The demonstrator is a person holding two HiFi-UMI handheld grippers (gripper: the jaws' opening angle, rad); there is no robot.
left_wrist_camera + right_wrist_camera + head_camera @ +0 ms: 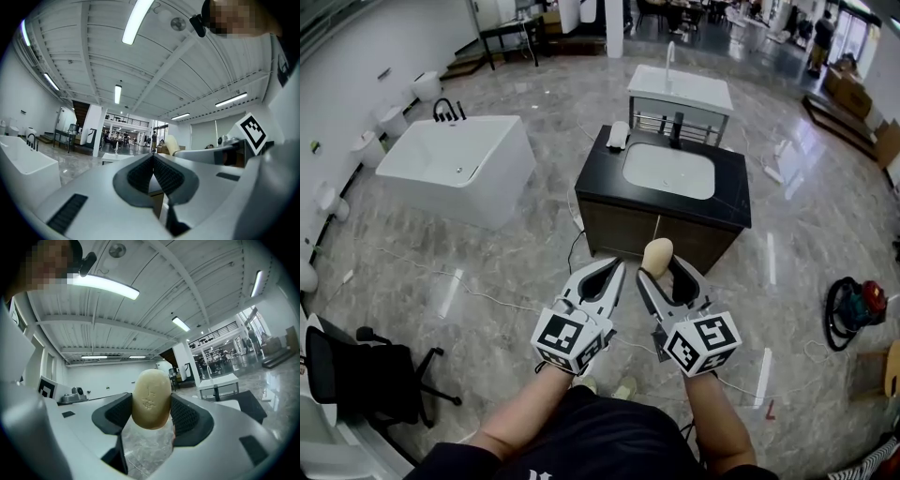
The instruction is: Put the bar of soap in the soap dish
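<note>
I see two white grippers. The right gripper squeezes one pale yellow oval bar of soap between its jaws, up in the air. The left gripper has its jaws pressed together, with nothing in them. One small white soap dish sits on one black sink counter, well apart from the soap.

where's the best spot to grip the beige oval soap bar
Probably as the right gripper has it: pads on the long rounded edges of the beige oval soap bar, near one end, coming end-on. Its stamped broad face is clear and the far end projects.
</note>
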